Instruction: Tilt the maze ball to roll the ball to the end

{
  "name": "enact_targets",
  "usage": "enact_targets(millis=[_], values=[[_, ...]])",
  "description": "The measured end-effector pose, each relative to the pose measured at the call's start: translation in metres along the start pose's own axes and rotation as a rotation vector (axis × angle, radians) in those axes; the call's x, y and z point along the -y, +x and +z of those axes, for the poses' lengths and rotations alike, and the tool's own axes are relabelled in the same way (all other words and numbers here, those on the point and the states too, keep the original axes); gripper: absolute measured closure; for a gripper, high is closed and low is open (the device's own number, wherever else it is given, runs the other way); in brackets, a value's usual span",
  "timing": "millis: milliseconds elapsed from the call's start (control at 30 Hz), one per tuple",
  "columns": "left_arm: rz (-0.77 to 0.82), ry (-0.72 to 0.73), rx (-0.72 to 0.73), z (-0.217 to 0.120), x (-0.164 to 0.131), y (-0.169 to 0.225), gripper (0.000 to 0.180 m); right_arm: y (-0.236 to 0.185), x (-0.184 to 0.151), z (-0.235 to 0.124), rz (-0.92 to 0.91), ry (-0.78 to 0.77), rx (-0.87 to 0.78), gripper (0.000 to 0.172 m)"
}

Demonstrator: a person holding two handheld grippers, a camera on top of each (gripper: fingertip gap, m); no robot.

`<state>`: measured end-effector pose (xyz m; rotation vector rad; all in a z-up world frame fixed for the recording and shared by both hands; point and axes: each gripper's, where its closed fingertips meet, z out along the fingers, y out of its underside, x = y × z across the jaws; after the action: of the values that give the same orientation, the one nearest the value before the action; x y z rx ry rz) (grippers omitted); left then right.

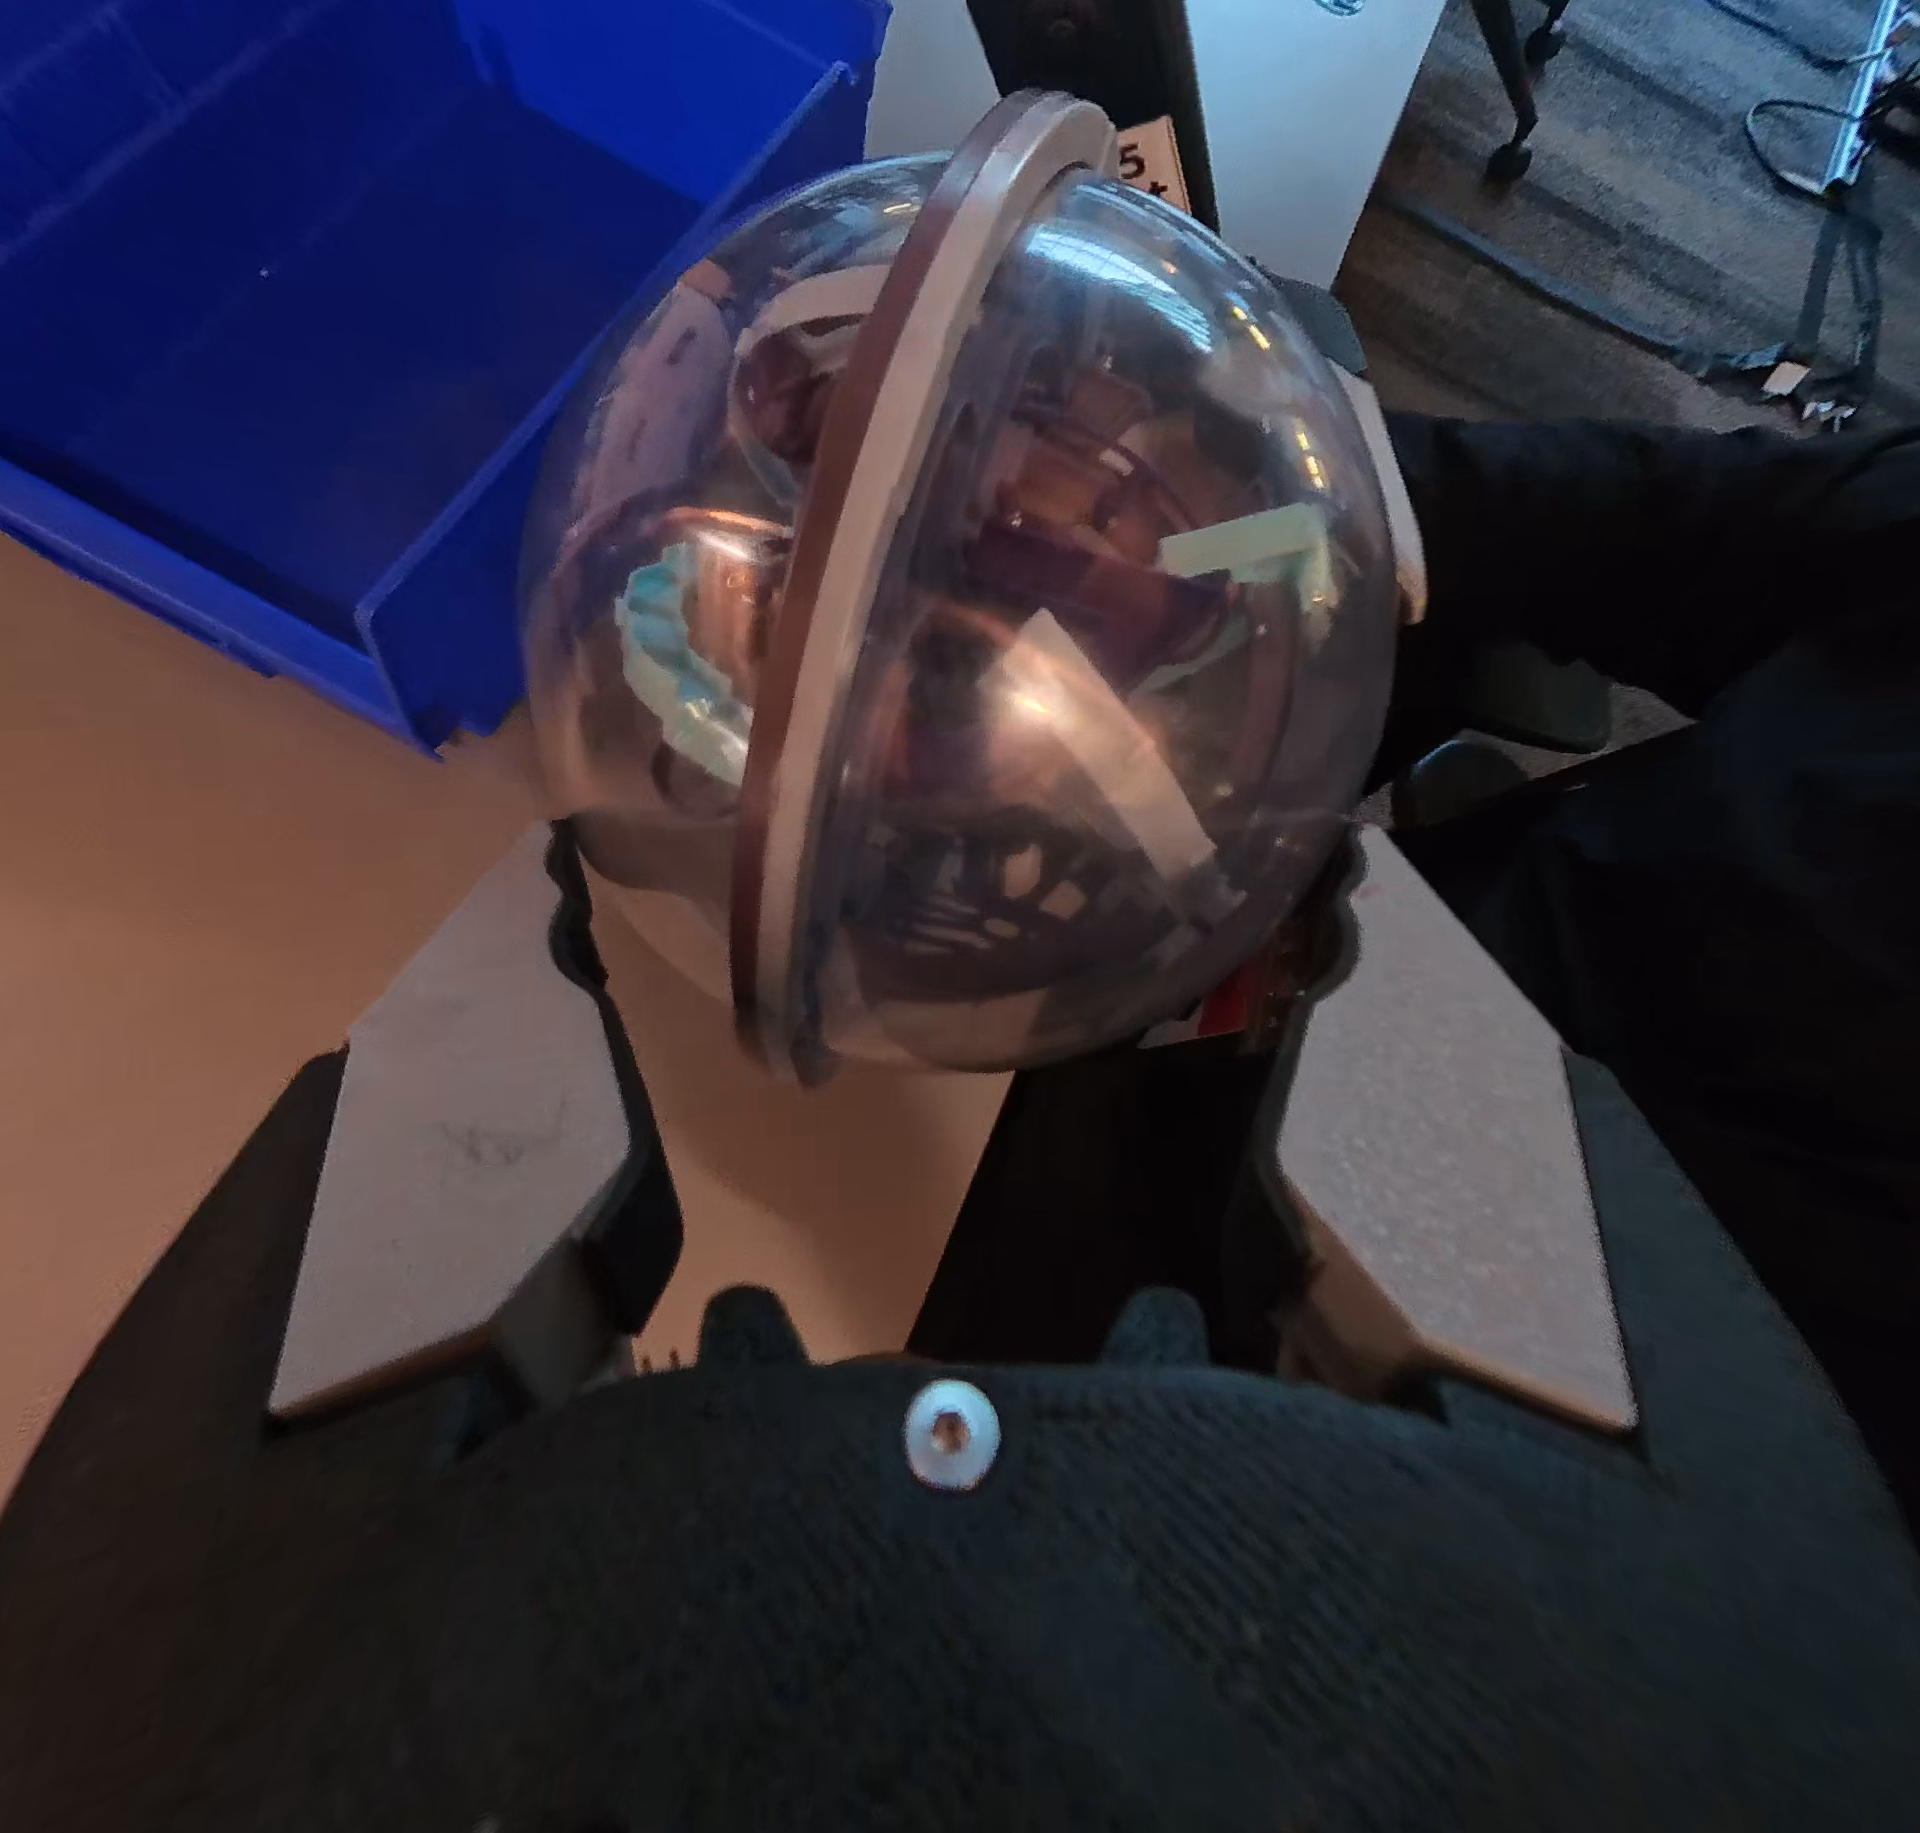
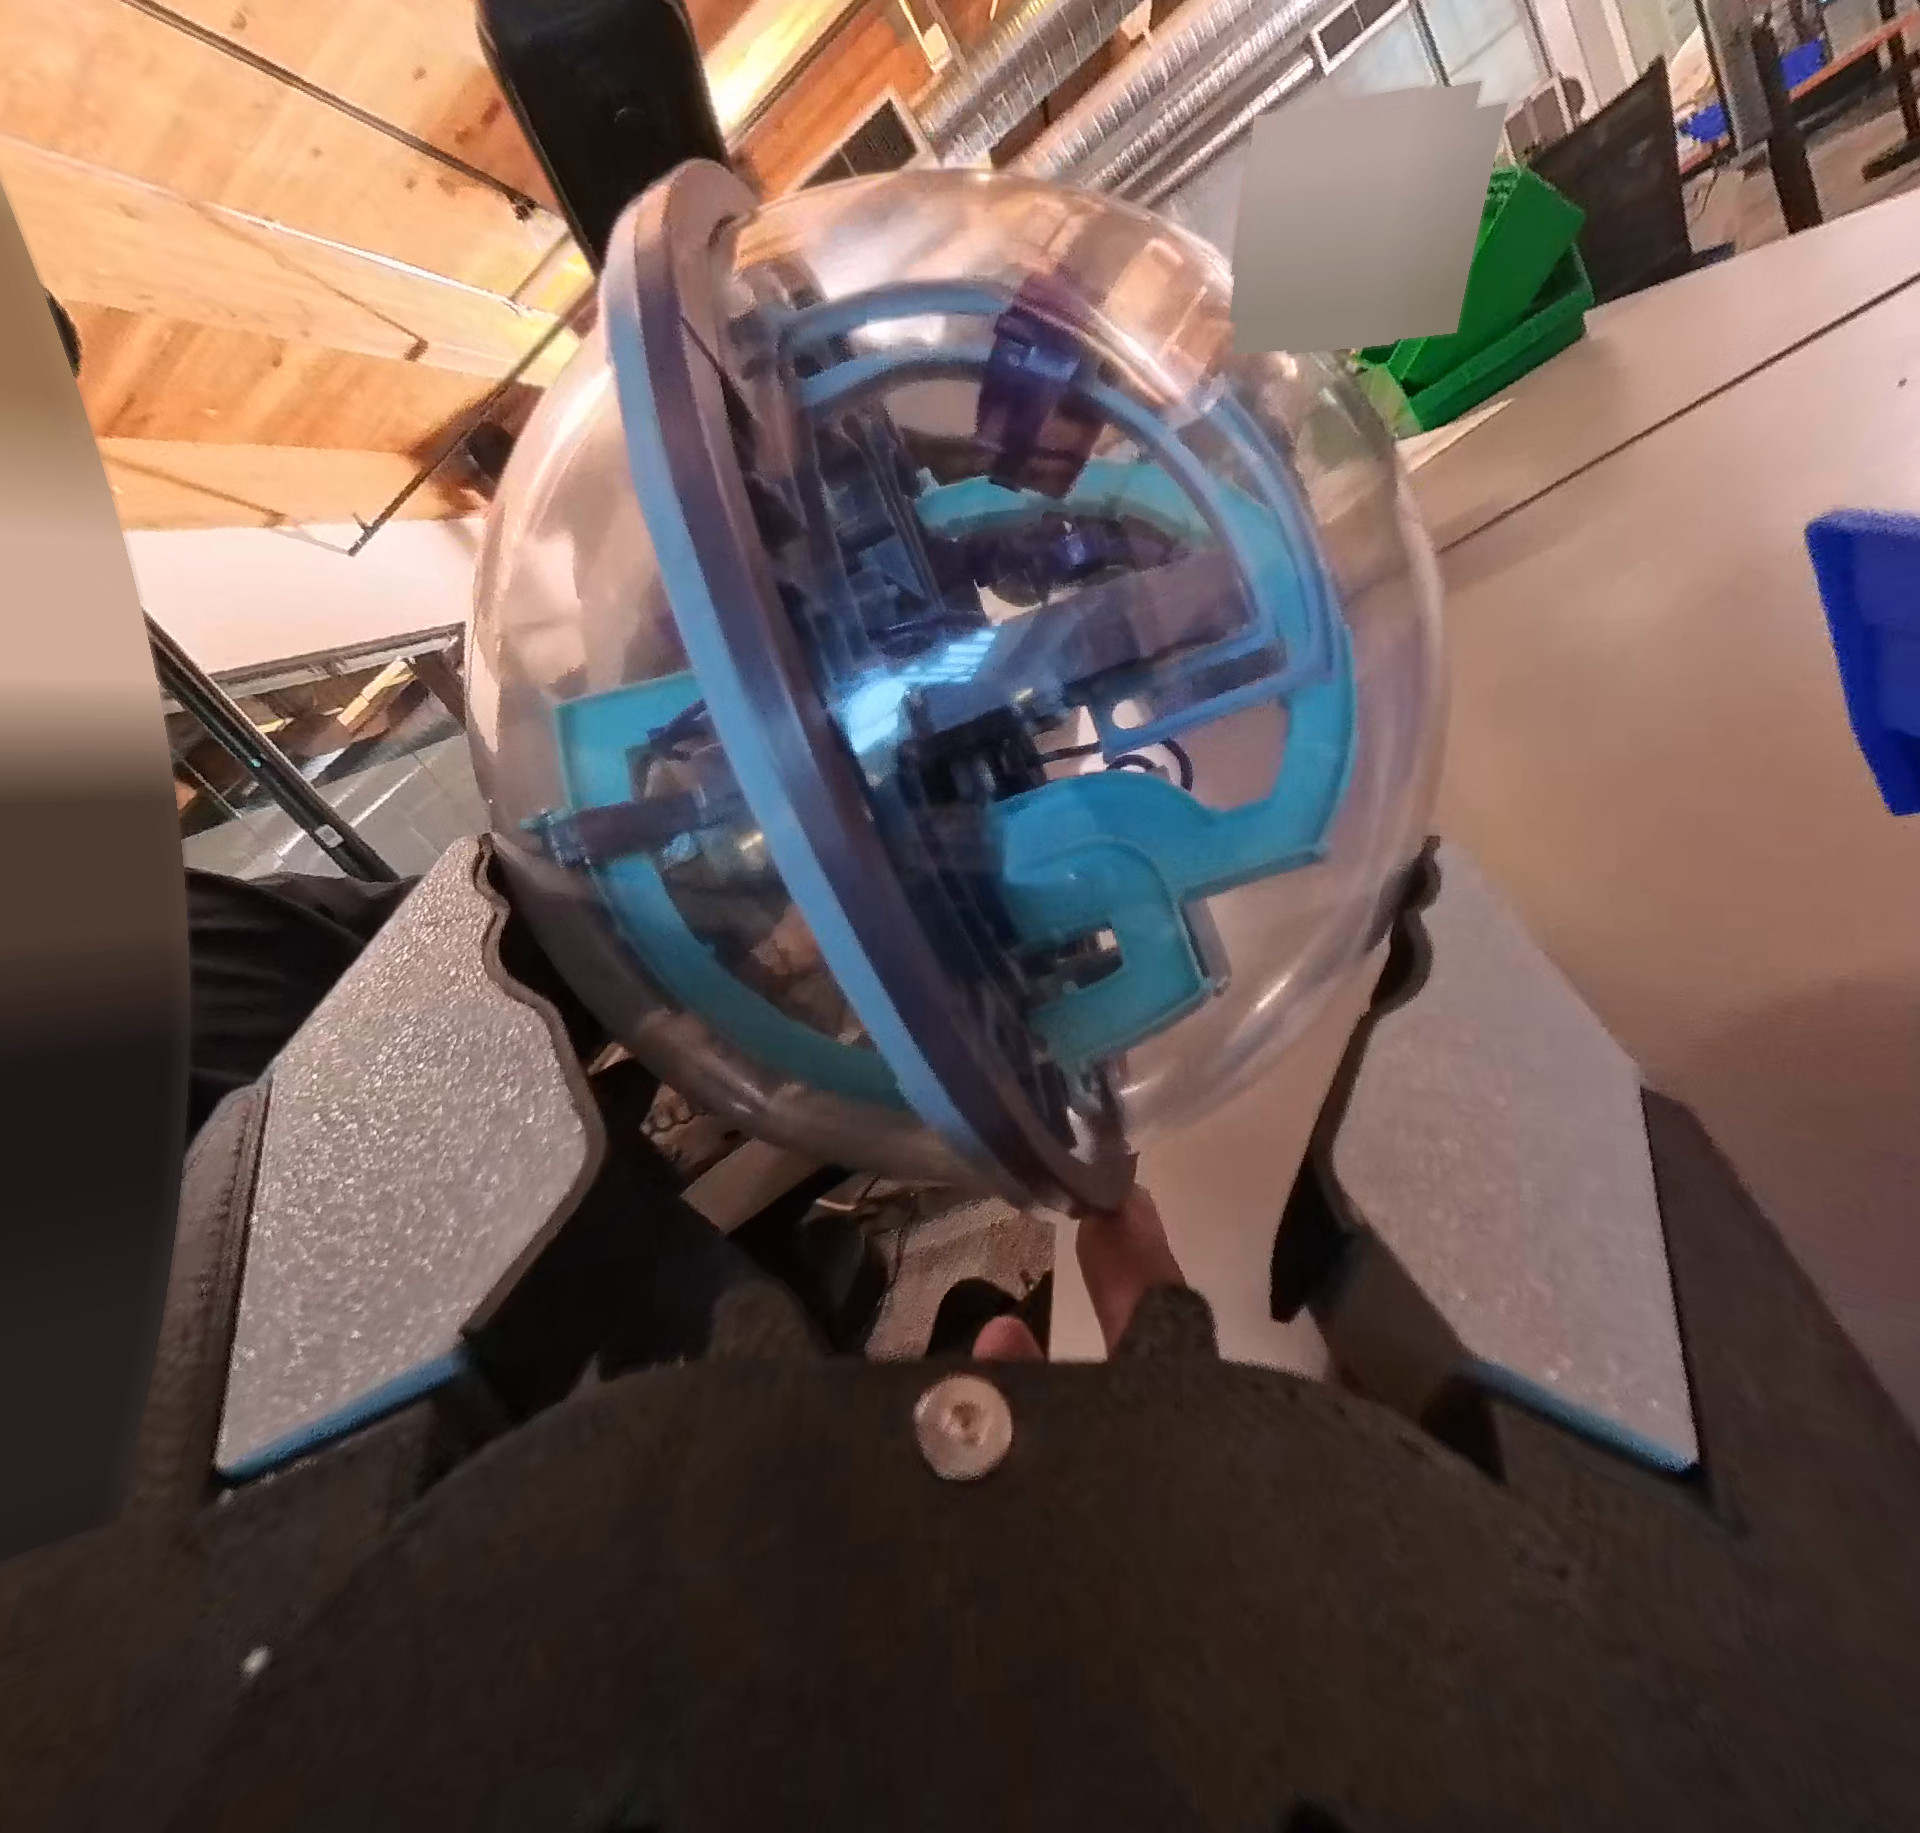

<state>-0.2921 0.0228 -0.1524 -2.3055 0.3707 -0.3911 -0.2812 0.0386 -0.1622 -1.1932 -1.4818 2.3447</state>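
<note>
The maze ball [image 1: 1039, 588] is a clear sphere with a flat ring around its middle and teal and dark tracks inside. It is held up in the air, ring tilted steeply. My left gripper [image 1: 956, 890] is shut on it, both fingertips pressed against its lower sides. My right gripper [image 2: 956, 910] is shut on the same maze ball [image 2: 935, 640] from the other side, pads touching the shell left and right. A black finger [image 2: 592, 69] of the other gripper shows behind the sphere. I cannot make out the small ball inside.
A blue bin [image 1: 312, 277] stands on the tan table [image 1: 156, 900] at the left. A dark sleeve [image 1: 1662, 588] is at the right. A green bin [image 2: 1486, 308] and a blue bin [image 2: 1870, 661] sit on the grey table [image 2: 1662, 536]. A hand [image 2: 1132, 1264] shows below the sphere.
</note>
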Motion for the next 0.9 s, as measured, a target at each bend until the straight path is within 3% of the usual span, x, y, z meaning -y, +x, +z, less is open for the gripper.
enact_targets(millis=[467,900], values=[[-0.210,0.064,-0.137,0.018,-0.025,0.002,0.044,0.007,-0.028,-0.004,0.231,-0.108,-0.071,0.013],[-0.345,0.029,-0.233,0.021,-0.049,0.009,0.040,0.003,-0.055,0.005,0.474,-0.046,-0.114,0.014]])
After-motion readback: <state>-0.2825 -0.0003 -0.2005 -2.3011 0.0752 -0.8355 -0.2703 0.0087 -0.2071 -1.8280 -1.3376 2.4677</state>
